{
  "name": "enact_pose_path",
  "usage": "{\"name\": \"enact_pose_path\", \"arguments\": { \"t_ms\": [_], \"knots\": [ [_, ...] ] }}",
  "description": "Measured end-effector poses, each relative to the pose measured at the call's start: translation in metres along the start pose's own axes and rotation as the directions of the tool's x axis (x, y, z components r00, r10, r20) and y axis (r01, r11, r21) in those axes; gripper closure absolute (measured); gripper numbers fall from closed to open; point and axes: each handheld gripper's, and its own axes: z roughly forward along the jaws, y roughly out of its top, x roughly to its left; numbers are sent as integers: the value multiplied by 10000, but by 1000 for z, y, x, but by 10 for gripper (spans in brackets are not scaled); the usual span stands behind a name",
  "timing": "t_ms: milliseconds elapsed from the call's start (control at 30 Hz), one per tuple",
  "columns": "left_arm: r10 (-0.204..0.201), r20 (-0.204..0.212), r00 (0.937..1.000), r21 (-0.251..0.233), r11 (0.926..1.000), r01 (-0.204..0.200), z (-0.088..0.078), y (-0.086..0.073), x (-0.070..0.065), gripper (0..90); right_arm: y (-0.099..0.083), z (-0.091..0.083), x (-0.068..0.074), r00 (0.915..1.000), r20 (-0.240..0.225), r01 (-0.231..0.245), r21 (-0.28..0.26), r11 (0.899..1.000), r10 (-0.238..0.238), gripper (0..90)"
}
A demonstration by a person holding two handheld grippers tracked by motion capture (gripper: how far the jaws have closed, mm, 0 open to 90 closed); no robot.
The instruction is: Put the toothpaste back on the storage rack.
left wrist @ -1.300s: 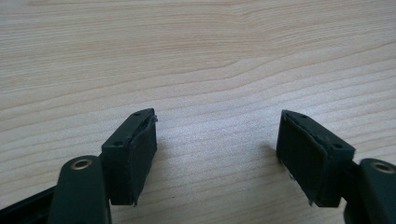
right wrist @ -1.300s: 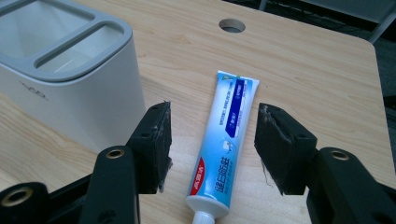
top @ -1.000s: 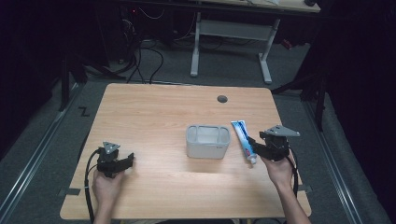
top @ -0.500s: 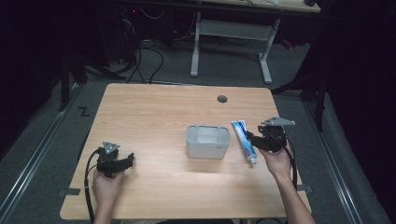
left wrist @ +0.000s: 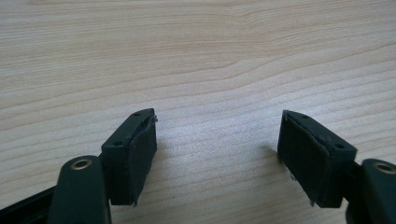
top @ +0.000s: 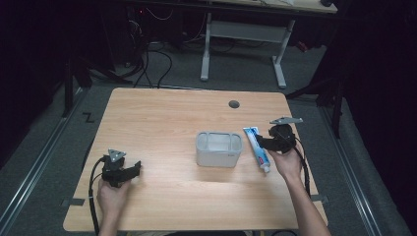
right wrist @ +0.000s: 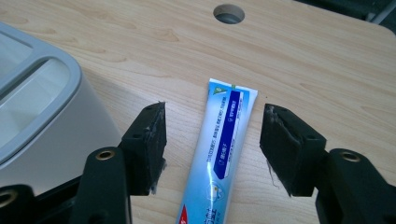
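A blue and white toothpaste tube lies flat on the wooden table, just right of a grey open-topped container. My right gripper hovers low over the tube's far half. In the right gripper view the tube runs up between the two black jaws. The right gripper is open; its jaws have just been opening, and the pads stand clear of the tube on both sides. The container sits close on the left there. My left gripper rests open at the table's near left, with bare wood between the jaws of the left gripper.
A round cable hole sits near the table's far edge, also seen as the cable hole beyond the tube. Behind the table stands a white desk frame on a dark floor with cables.
The right hand has moved a little away from the person and toward the tube, so the jaws now straddle it. The left hand has stayed put.
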Motion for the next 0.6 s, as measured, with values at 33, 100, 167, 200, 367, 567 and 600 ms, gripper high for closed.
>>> {"name": "enact_pose_path", "arguments": {
  "t_ms": [33, 100, 167, 200, 367, 567, 600],
  "knots": [
    [-3, -1, 10000, -1, 10000, 3, 0, 0, 0, 288, 1, 2, 0, 10000, -2, -6, 69, 10000, 6, 407],
    [2, -2, 10000, -1, 10000, -2, 0, 0, 0, 288, 4, 6, -1, 10000, -20, -20, 166, 9999, 21, 400],
    [-6, 3, 10000, 0, 10000, 6, 0, 0, 0, 288, 6, 8, -1, 9999, -41, -94, 214, 9997, 95, 399],
    [-9, 11, 10000, 3, 10000, 9, 0, 0, 0, 288, 7, 10, -1, 9999, -13, -102, 283, 9995, 102, 399],
    [-10, 10, 10000, 7, 10000, 10, 0, 0, 0, 288, 9, 20, -2, 9998, 12, -175, 680, 9975, 174, 389],
    [-14, 14, 10000, 6, 10000, 14, 0, 0, 0, 288, 12, 35, -4, 9996, 45, -294, 1149, 9929, 290, 374],
    [-14, 14, 10000, 5, 10000, 14, 0, 0, 0, 288, 12, 38, -5, 9996, 65, -285, 1247, 9918, 279, 373]
  ]
}}
